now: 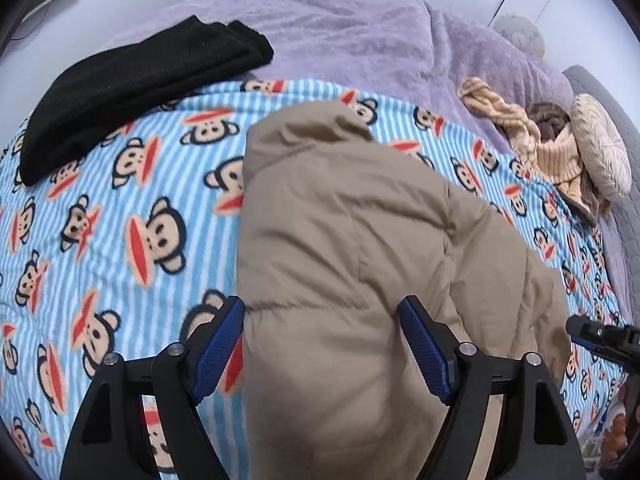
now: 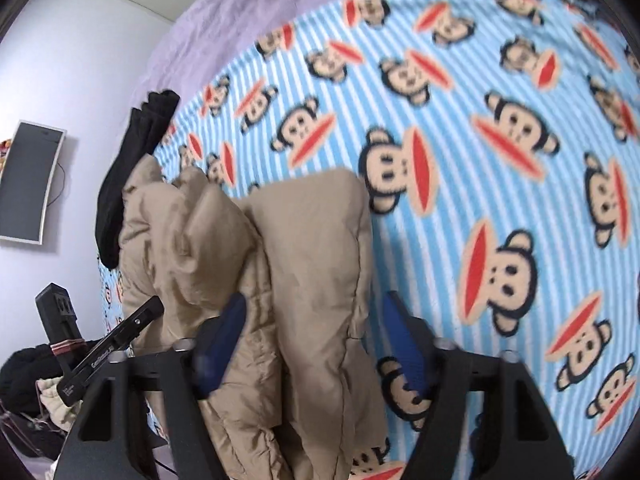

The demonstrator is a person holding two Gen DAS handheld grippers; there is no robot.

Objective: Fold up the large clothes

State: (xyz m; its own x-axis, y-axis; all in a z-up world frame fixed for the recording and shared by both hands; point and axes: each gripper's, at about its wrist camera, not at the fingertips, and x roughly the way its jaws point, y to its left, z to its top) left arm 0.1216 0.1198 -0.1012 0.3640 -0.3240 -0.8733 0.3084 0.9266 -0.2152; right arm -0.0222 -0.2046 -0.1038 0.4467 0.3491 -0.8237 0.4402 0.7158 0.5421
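Observation:
A tan puffy jacket (image 1: 360,240) lies folded over on the blue striped monkey-print blanket (image 1: 120,208). My left gripper (image 1: 322,320) is open, its blue pads either side of the jacket's near edge, just above it. The jacket also shows in the right wrist view (image 2: 304,240), bunched in thick folds. My right gripper (image 2: 314,320) is open over the jacket's end, jaws wide apart, with fabric between them. The right gripper's tip shows in the left wrist view (image 1: 588,332) at the jacket's right side.
A folded black garment (image 1: 132,80) lies at the far left on the blanket. A purple blanket (image 1: 360,40) covers the far bed. A beige knit heap (image 1: 532,140) and a round cushion (image 1: 600,144) lie at the far right. A wall monitor (image 2: 32,184) shows in the right view.

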